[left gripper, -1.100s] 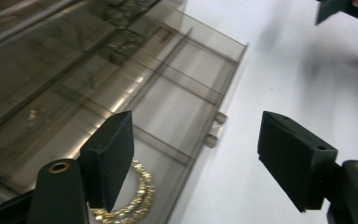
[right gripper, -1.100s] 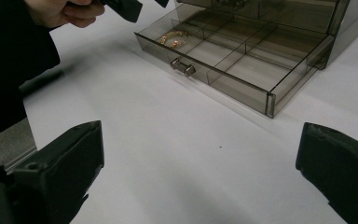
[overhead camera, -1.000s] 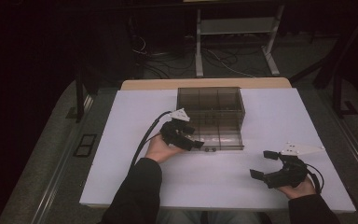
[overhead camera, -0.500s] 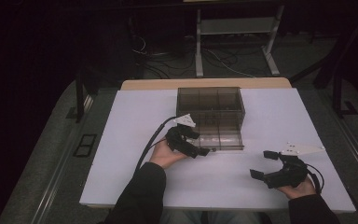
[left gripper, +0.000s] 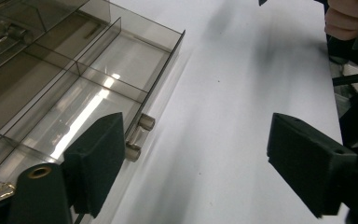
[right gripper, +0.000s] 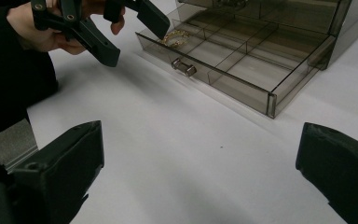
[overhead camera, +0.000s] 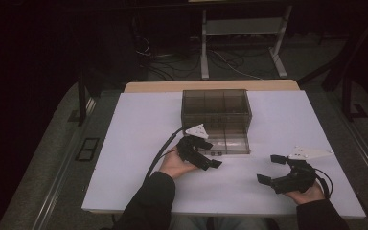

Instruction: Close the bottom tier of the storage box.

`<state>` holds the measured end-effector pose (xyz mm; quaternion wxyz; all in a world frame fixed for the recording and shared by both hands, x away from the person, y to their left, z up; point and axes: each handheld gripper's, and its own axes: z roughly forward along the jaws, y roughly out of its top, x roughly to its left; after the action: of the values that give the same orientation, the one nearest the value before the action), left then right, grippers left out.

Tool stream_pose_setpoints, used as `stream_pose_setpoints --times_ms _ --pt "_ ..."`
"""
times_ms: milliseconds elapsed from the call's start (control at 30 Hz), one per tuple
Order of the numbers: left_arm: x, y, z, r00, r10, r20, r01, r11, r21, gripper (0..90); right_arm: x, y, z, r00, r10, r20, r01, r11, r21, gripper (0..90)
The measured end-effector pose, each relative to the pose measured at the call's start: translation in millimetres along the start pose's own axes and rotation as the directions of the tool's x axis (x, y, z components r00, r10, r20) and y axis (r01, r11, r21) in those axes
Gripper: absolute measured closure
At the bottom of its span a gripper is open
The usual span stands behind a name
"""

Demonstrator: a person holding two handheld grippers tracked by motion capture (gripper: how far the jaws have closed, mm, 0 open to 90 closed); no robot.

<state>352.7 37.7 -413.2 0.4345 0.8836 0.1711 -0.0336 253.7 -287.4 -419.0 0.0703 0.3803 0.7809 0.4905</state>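
The left gripper [overhead camera: 210, 155] hangs at the front left corner of a smoky clear box [overhead camera: 216, 108] that stands mid-table on the white table [overhead camera: 129, 143]; its jaws are spread wide with nothing between them, having just been closing a little after a wider gape. The box's bottom drawer [overhead camera: 227, 142] is pulled out toward the person; in the left gripper view the drawer [left gripper: 98, 79] lies beside the left jaw, its thin dividers cutting it into compartments, and its small clear knob [left gripper: 139, 136] juts from the front wall just beside that jaw, apart from the pad; whether the pad touches the drawer wall I cannot tell. A gold ring [right gripper: 176, 36] lies in the drawer's corner compartment, right under the left gripper [right gripper: 114, 32] in the right gripper view; the knob [right gripper: 183, 67] sits near it on the front wall [right gripper: 223, 88]. The right gripper [overhead camera: 274, 167] rests low over the table's near right part, well apart from the box, jaws released and gaping over bare table; a dark sleeve [overhead camera: 146, 203] reaches in from the near edge.
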Motion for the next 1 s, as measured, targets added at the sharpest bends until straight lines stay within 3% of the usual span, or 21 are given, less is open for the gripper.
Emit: stream_pose_setpoints --times_ms 233,700,1000 --pt "-5.6 -1.8 7.8 0.9994 0.034 0.003 -0.034 0.9994 0.004 29.8 -0.1 0.0 0.1 1.0 0.0 -0.001 0.0 1.0 0.0 0.3" --pt "-9.9 -4.2 20.9 0.998 0.062 0.005 -0.063 0.9976 0.03 40.5 0.1 -0.1 0.3 1.0 -0.003 -0.003 0.003 1.0 0.001 0.3" --pt "-11.3 -6.6 33.0 0.9984 0.056 -0.006 -0.055 0.9959 0.071 64.2 0.1 0.0 0.4 1.0 -0.004 -0.004 0.004 1.0 0.002 0.3"
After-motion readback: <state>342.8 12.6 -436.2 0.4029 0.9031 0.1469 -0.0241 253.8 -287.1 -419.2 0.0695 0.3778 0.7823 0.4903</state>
